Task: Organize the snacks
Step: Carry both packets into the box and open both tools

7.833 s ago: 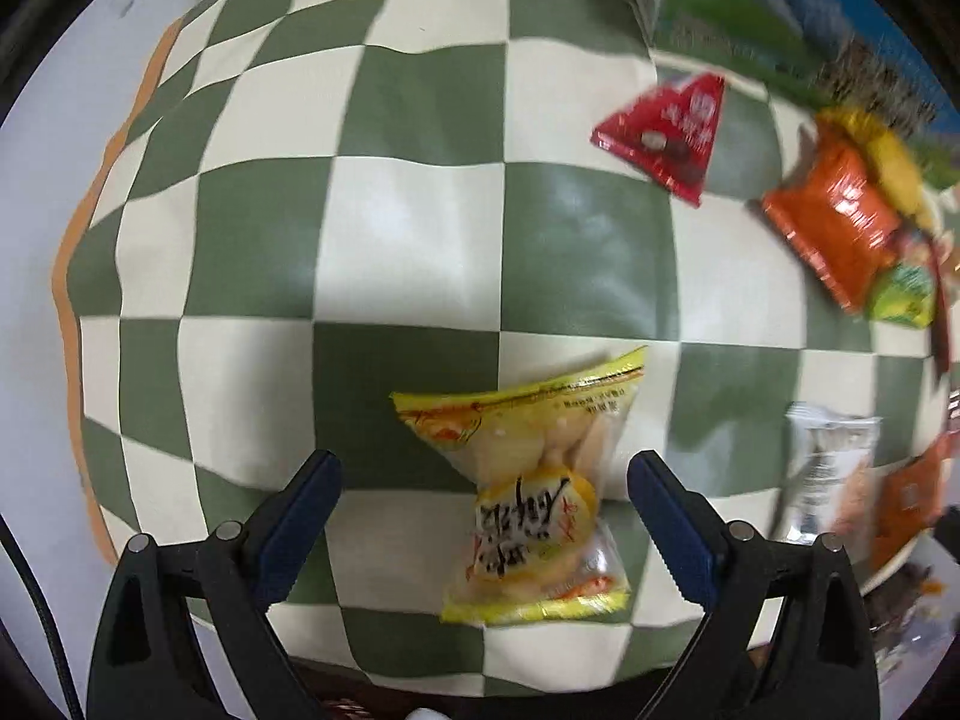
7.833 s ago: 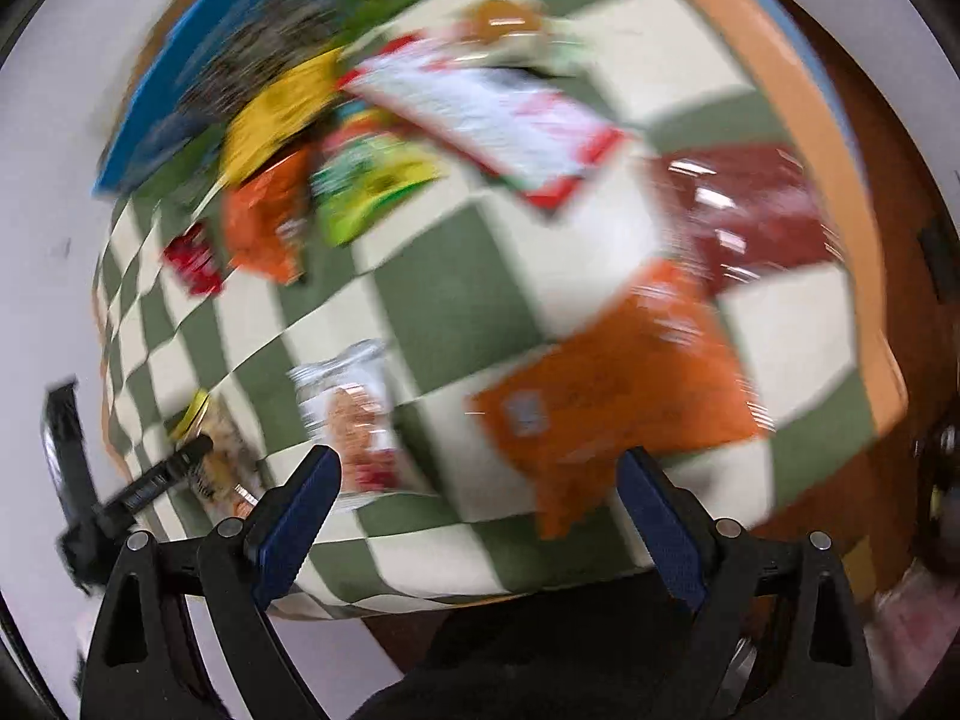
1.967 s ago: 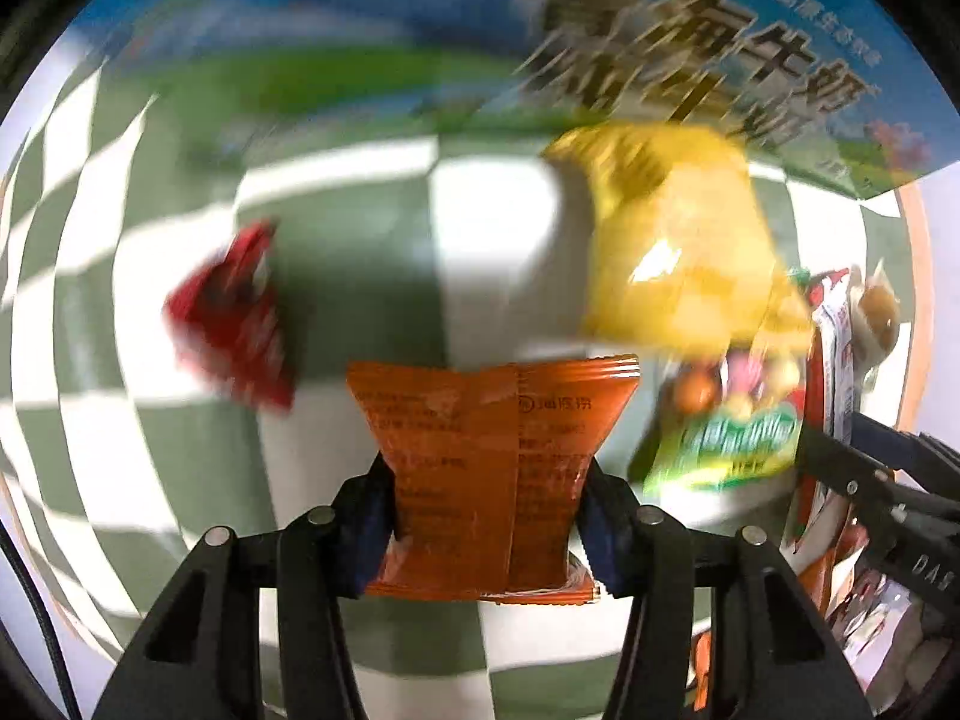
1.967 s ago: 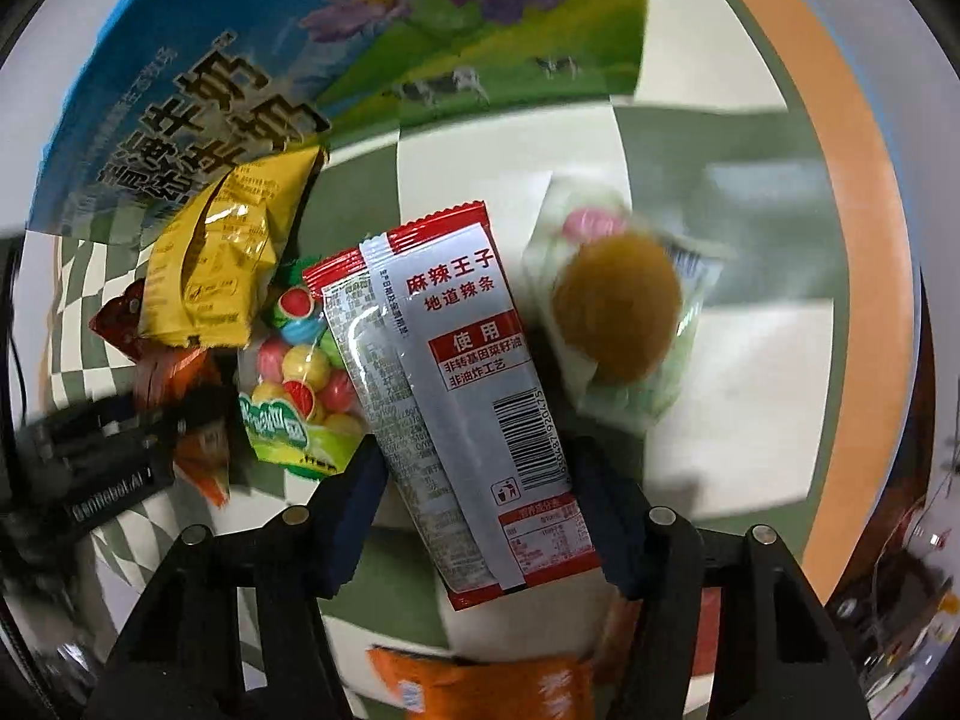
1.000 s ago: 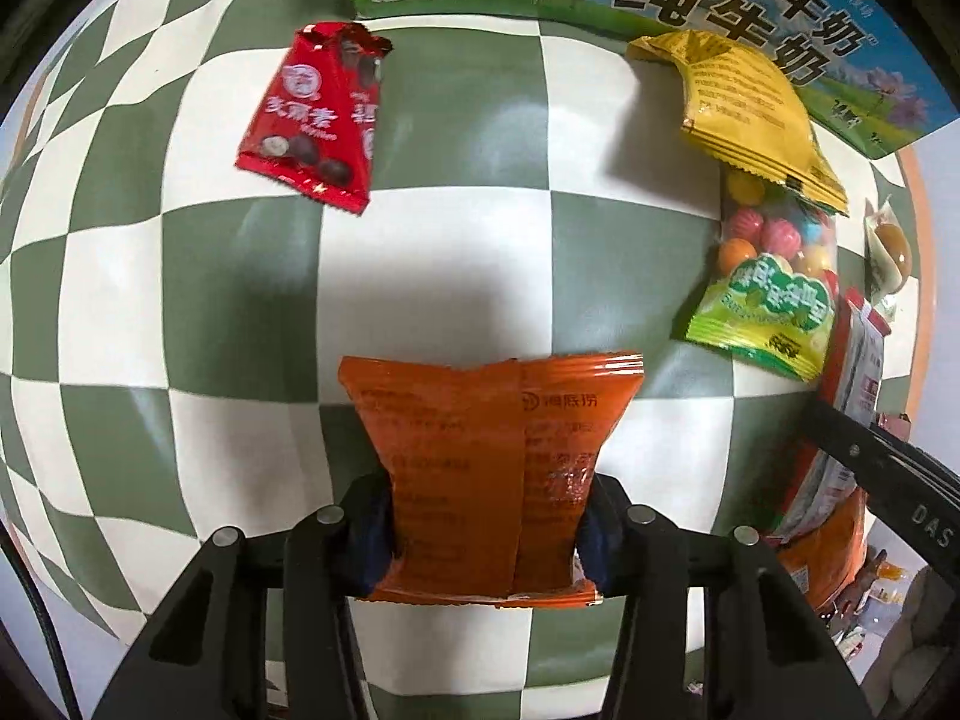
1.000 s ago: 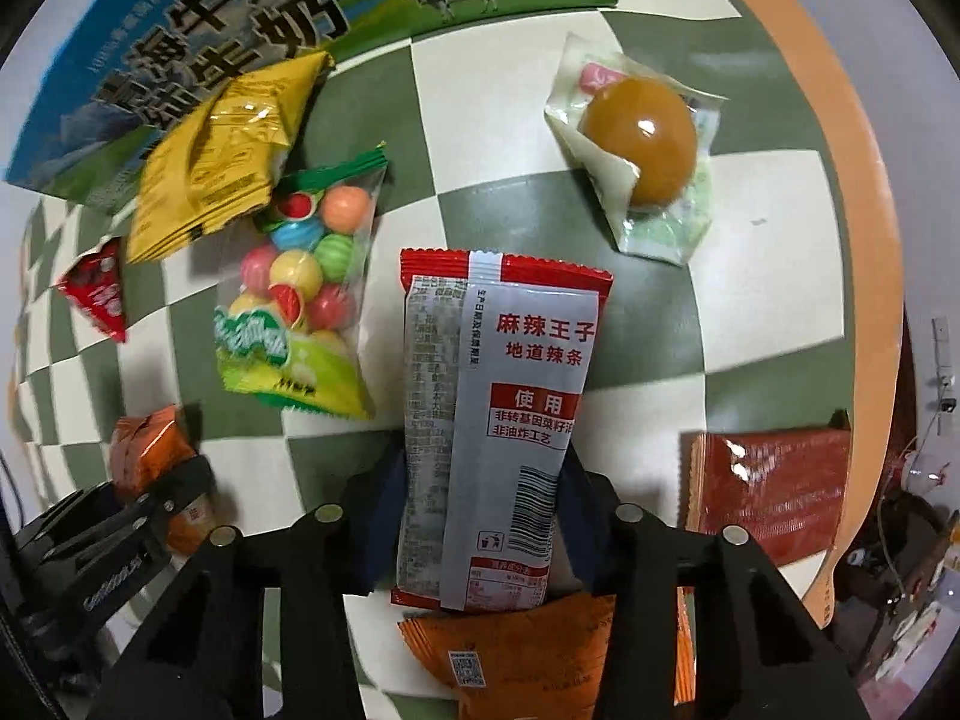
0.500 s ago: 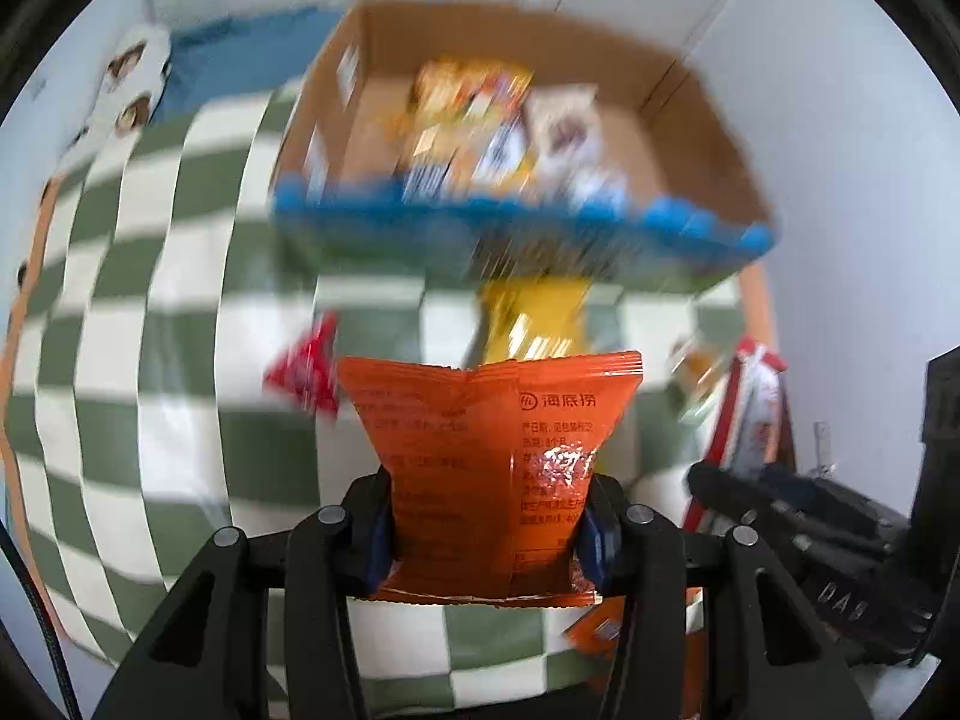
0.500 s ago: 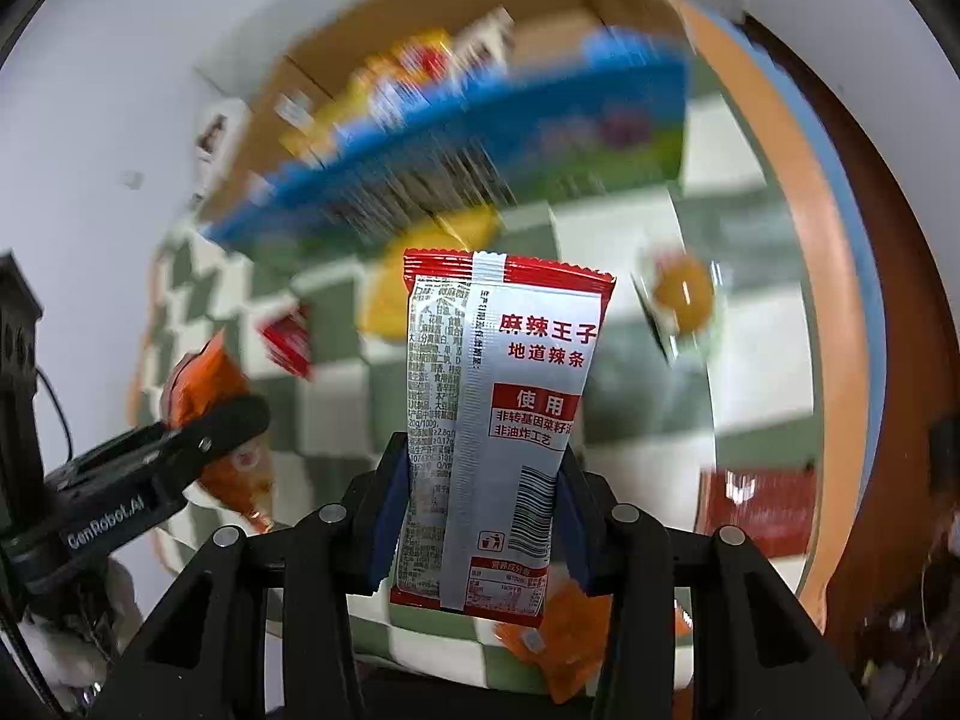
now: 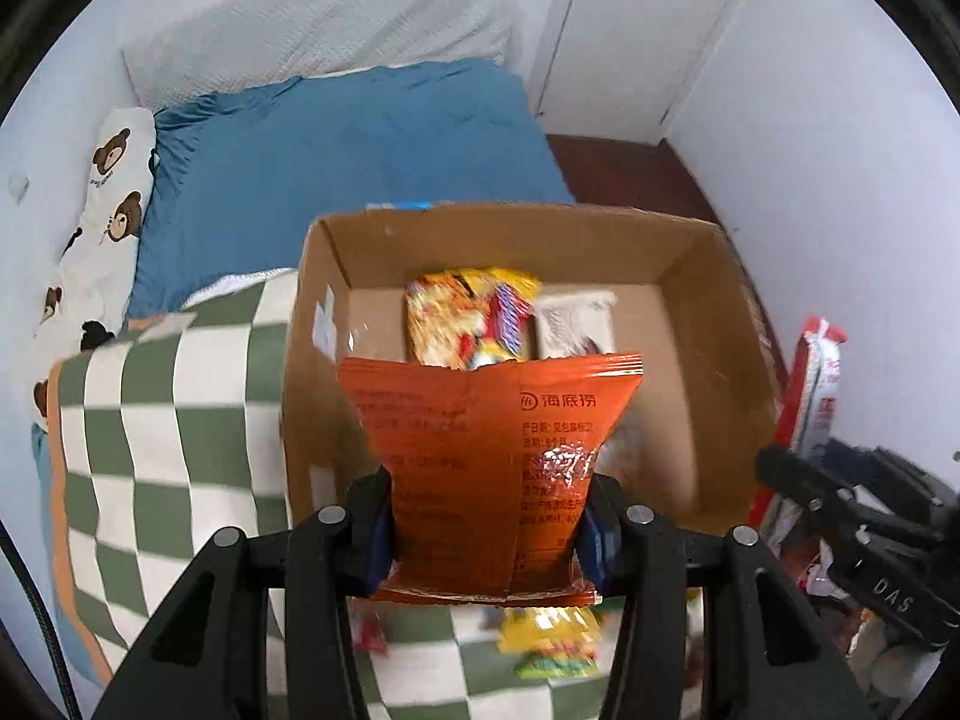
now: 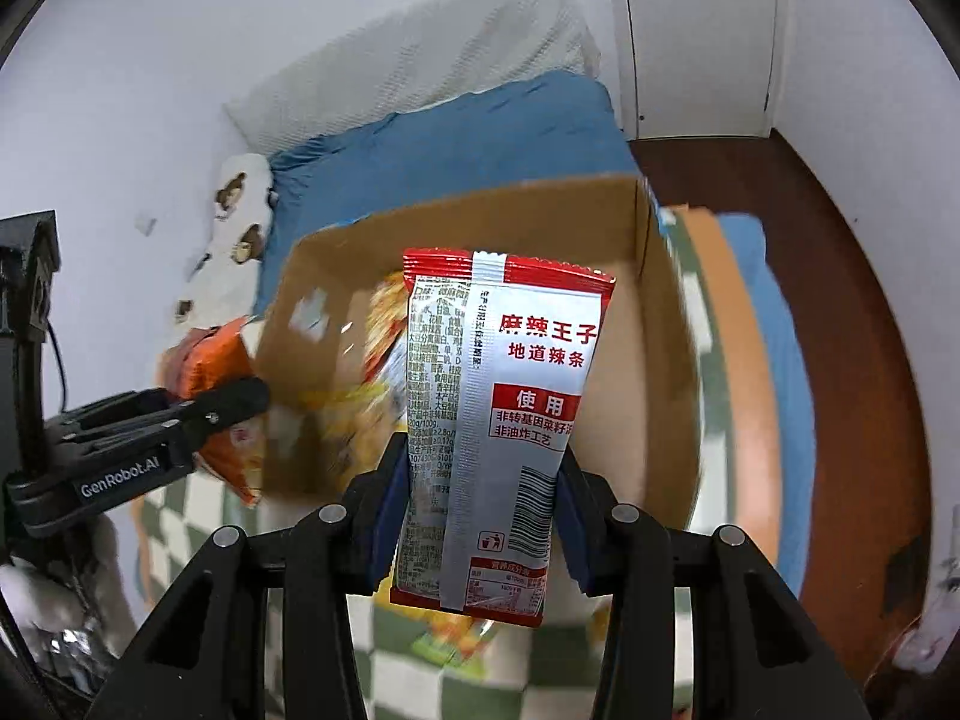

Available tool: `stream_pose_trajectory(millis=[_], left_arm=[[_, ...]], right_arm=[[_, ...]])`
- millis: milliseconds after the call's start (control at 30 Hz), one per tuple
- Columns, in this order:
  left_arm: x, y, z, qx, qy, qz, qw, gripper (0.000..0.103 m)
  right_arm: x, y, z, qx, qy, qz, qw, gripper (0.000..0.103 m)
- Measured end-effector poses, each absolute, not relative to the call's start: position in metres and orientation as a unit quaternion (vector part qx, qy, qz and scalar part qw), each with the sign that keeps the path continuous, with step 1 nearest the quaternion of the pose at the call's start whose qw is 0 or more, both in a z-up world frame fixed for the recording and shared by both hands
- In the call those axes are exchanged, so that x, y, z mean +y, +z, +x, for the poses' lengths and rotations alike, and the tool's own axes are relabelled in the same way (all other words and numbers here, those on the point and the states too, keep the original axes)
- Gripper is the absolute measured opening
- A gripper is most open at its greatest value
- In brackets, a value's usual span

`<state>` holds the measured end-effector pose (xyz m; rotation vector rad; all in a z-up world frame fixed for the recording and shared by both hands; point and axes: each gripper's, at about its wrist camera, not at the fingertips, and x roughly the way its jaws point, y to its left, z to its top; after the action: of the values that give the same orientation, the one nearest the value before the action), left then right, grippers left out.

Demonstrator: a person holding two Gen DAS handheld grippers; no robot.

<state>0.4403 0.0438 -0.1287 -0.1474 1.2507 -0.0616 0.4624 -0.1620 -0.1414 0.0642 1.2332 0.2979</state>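
Step in hand: carry to cardboard box [image 9: 708, 324] (frame centre). Left gripper [image 9: 489, 525] clamps orange snack packet [image 9: 480, 450]; right gripper [image 10: 474, 516] clamps red-and-silver snack packet [image 10: 498, 414]. Next: centre over box, then release.

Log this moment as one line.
left hand-held gripper: shut on orange packet | right hand-held gripper: shut on red-and-silver packet | both before open cardboard box

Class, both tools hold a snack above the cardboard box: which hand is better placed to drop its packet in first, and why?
Probably the right: its red-and-silver packet hangs over the cardboard box opening, while the left tool's orange packet sits beside the box's outer wall.
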Motion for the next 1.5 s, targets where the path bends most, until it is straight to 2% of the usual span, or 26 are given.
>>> stream_pose_trajectory(millis=[267, 567, 667, 700, 733, 800, 833, 967, 1200, 1500], left_arm=[[0.065, -0.193, 0.518, 0.642, 0.019, -0.046, 0.765, 0.045], [0.077, -0.241, 0.548, 0.676, 0.035, -0.040, 0.735, 0.046], [0.076, -0.247, 0.551, 0.680, 0.037, -0.043, 0.731, 0.048], [0.075, -0.249, 0.553, 0.679, 0.034, -0.044, 0.732, 0.056], [0.073, -0.249, 0.554, 0.679, 0.027, -0.047, 0.732, 0.070], [0.070, -0.248, 0.557, 0.677, 0.022, -0.051, 0.734, 0.092], [0.069, -0.248, 0.558, 0.675, 0.022, -0.055, 0.736, 0.093], [0.071, -0.245, 0.558, 0.670, 0.020, -0.068, 0.739, 0.093], [0.068, -0.231, 0.545, 0.653, 0.019, -0.068, 0.754, 0.093], [0.061, -0.194, 0.500, 0.608, 0.018, -0.074, 0.791, 0.093]], right_arm=[[-0.154, -0.197, 0.548, 0.615, 0.100, -0.026, 0.782, 0.047], [-0.150, -0.257, 0.581, 0.647, 0.082, -0.055, 0.756, 0.047], [-0.150, -0.276, 0.591, 0.665, 0.085, -0.052, 0.740, 0.050], [-0.149, -0.281, 0.593, 0.671, 0.085, -0.054, 0.735, 0.053], [-0.148, -0.286, 0.594, 0.674, 0.083, -0.059, 0.732, 0.055], [-0.144, -0.293, 0.594, 0.674, 0.085, -0.060, 0.731, 0.066], [-0.143, -0.294, 0.594, 0.674, 0.086, -0.059, 0.731, 0.069], [-0.138, -0.298, 0.590, 0.672, 0.085, -0.058, 0.733, 0.081], [-0.127, -0.277, 0.576, 0.659, 0.084, -0.053, 0.745, 0.089], [-0.130, -0.235, 0.535, 0.624, 0.080, -0.037, 0.776, 0.090]])
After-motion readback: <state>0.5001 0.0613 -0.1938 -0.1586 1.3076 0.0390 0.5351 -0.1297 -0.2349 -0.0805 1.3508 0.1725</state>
